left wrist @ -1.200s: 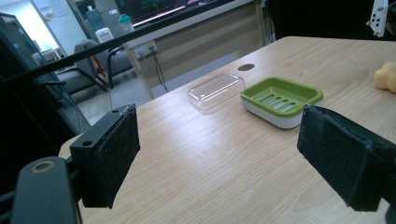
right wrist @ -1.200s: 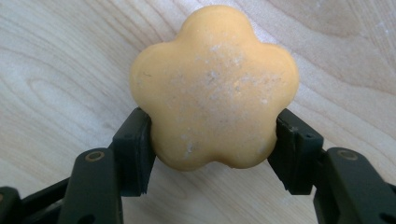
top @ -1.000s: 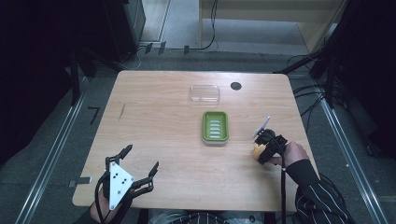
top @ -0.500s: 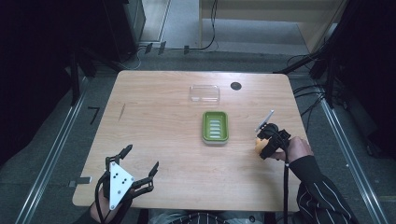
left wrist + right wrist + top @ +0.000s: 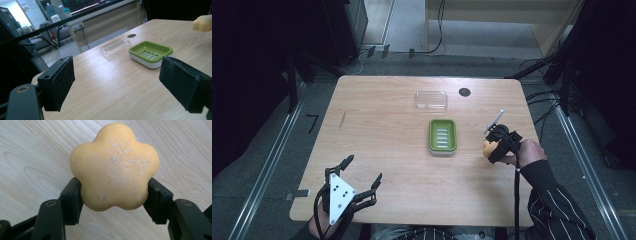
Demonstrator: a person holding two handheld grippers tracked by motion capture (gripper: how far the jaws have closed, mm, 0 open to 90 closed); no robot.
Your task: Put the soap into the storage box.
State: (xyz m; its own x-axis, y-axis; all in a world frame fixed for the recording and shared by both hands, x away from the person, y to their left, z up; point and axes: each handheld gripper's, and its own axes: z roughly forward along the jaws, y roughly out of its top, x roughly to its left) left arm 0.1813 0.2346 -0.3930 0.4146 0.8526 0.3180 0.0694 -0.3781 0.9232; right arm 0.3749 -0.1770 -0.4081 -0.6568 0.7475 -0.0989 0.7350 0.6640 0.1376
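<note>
A yellow flower-shaped soap [image 5: 114,167] sits between the jaws of my right gripper [image 5: 115,195], which is shut on it above the wood table. In the high view that gripper [image 5: 490,148] is right of the green soap dish [image 5: 442,136], soap [image 5: 487,146] at its tip. The dish [image 5: 150,52] has a slotted green insert on a white base. A clear plastic lid [image 5: 431,100] lies behind it, also seen as the lid [image 5: 115,48] in the left gripper view. My left gripper [image 5: 362,172] hovers open at the table's front left, nothing between its pads [image 5: 60,82].
A dark round hole [image 5: 464,92] is in the tabletop near the back right. The table [image 5: 382,125] has bare wood across its left half. A cable trails from the right gripper down past the table's front edge. Dark equipment and floor rails surround the table.
My right gripper, holding the soap, has shifted slightly right and turned a little. The left gripper has stayed put.
</note>
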